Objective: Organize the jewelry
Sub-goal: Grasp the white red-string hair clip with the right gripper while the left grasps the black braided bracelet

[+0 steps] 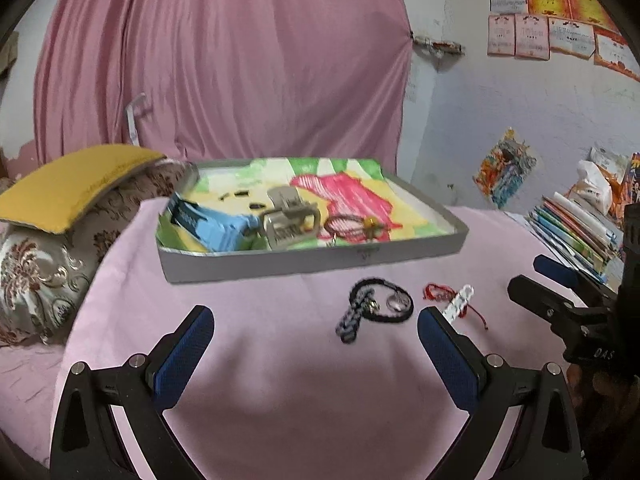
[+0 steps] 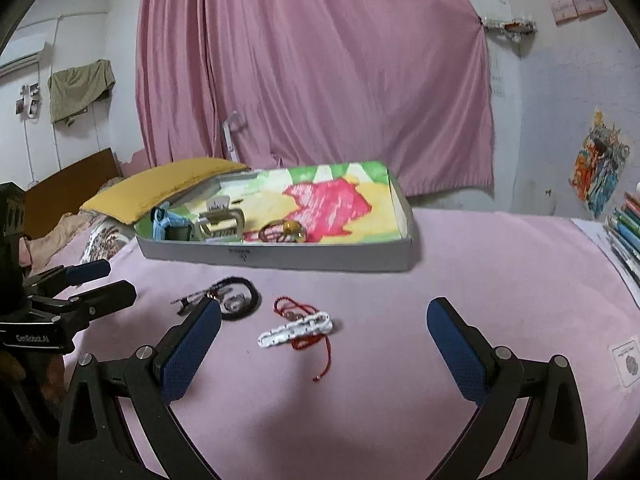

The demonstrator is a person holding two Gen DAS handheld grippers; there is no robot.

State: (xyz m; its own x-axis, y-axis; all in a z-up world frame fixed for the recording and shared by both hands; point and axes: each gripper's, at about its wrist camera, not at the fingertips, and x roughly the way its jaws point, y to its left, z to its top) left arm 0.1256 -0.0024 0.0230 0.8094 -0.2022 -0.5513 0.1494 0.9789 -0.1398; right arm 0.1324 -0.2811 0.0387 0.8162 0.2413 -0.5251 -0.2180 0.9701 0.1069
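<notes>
On the pink bedspread lie a black braided bracelet with a silver charm [image 1: 380, 304] [image 2: 236, 298], a red cord bracelet [image 1: 440, 294] [image 2: 298, 316] and a white hair clip [image 1: 460, 304] [image 2: 296, 330] across the cord. Behind them stands a shallow grey box [image 1: 320, 262] [image 2: 280, 258] with a coloured drawing as its floor, holding a blue watch [image 1: 212, 224] [image 2: 166, 226], a grey claw clip [image 1: 290, 216] [image 2: 220, 222] and a red bracelet with a yellow bead [image 1: 352, 226] [image 2: 284, 234]. My left gripper [image 1: 316, 330] and right gripper [image 2: 324, 320] both hover open and empty, short of the loose pieces.
A yellow cushion on a patterned pillow [image 1: 72, 188] [image 2: 160, 188] lies left of the box. Stacked books [image 1: 576, 232] [image 2: 628, 224] line the right edge of the bed. A pink curtain [image 1: 224, 60] hangs behind. A white card [image 2: 628, 360] lies at the right.
</notes>
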